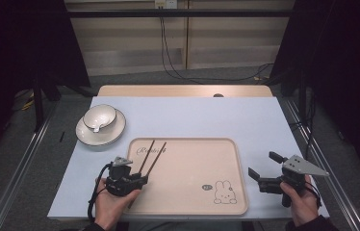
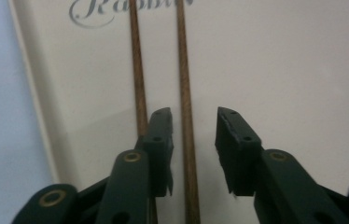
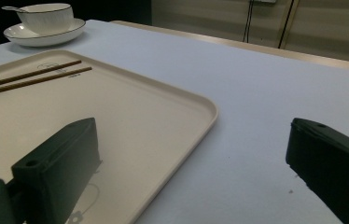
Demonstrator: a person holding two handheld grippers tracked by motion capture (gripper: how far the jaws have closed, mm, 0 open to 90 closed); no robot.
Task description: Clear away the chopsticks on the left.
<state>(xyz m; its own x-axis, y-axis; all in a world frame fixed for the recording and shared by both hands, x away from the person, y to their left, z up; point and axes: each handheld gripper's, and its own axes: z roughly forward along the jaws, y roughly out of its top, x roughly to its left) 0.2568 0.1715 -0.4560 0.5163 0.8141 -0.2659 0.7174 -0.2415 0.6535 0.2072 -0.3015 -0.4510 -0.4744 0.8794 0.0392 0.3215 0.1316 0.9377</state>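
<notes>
Two brown chopsticks lie side by side on the left part of a beige tray. My left gripper rests low over their near ends. In the left gripper view the left gripper is open: one chopstick runs through the gap between its jaws with no pad pressing on it, and the other chopstick passes beside and under the left jaw. My right gripper hovers off the tray's right edge, open wide with nothing between its fingers.
A white bowl with a spoon stands on a white plate at the back left of the pale blue table top. The tray carries a rabbit drawing at its front right. Cables hang behind the table.
</notes>
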